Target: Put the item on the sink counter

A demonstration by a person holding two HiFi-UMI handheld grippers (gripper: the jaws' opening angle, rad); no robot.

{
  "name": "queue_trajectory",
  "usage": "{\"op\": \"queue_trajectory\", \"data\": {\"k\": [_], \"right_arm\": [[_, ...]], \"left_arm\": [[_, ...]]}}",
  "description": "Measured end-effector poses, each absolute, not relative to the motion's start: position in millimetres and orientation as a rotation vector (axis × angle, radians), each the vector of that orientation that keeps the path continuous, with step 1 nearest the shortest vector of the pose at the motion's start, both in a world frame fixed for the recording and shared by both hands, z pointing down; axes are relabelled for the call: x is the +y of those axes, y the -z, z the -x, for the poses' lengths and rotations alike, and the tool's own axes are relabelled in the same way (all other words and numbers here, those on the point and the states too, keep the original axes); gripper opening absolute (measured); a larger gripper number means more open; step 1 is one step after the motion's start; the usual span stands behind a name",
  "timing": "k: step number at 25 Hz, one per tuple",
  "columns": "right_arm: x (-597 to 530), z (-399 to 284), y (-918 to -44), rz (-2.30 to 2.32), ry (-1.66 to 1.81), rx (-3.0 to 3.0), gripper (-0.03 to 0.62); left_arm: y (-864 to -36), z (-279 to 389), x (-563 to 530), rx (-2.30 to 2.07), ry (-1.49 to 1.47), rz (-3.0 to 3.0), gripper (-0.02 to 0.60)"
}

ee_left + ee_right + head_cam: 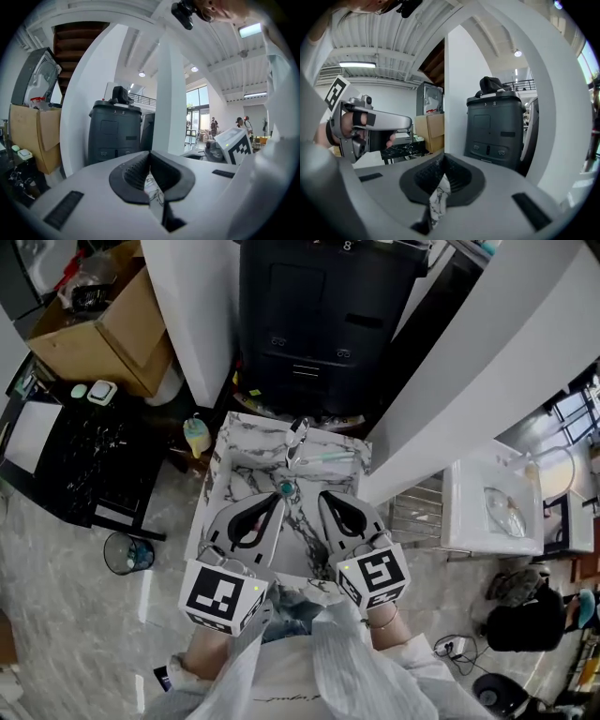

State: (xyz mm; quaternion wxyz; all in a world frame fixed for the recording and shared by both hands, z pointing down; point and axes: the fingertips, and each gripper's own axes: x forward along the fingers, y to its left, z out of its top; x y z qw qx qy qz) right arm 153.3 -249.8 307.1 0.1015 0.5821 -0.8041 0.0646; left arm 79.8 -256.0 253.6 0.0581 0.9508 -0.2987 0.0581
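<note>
In the head view both grippers hover over a marble sink counter [234, 442] that has a chrome faucet [296, 439] and a teal drain plug [286, 487]. A thin pale-green item [330, 457] lies on the counter's back right, beside the faucet. My left gripper [278, 497] points at the drain, jaws shut and nothing between them. The right gripper [322, 495] sits alongside it, also shut and empty. In the left gripper view the left gripper [150, 158] has its pads meeting at the tips; in the right gripper view the right gripper [443, 161] looks the same, with marble showing below.
A black bin [319, 324] stands behind the counter between white pillars. A cardboard box [103, 324] and a black marble table [84, 465] are at the left, with a small waste basket [127, 552] and a yellow-green bottle [196, 435]. A white washbasin [492, 507] stands at the right.
</note>
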Motion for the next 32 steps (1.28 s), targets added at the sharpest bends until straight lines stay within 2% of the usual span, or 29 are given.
{"op": "queue_trajectory", "data": {"k": [8,22,29,32], "right_arm": [[-268.5,-166.9,-324.7,-1.709,-0.186,-2.317,0.011],[-330.1,-216.9,-426.4,-1.458,-0.231,-2.173,0.021],[-354.5,-230.0,-489.5,-1.253,-0.342,-2.138,0.105],[-363.3,-235.3,-510.7,-1.161,-0.302,-2.095,0.117]], "left_arm": [[-274.3,-99.5,-272.3,-0.769,-0.24,-2.882,0.018],[-334.9,-115.5,-297.9,-0.712,-0.369,-2.821,0.018],[-362.0,-117.4,-319.8,-0.779,-0.368,-2.759,0.018],[-372.9,-119.8,-324.9,-0.789,-0.374,-2.735,0.018]]}}
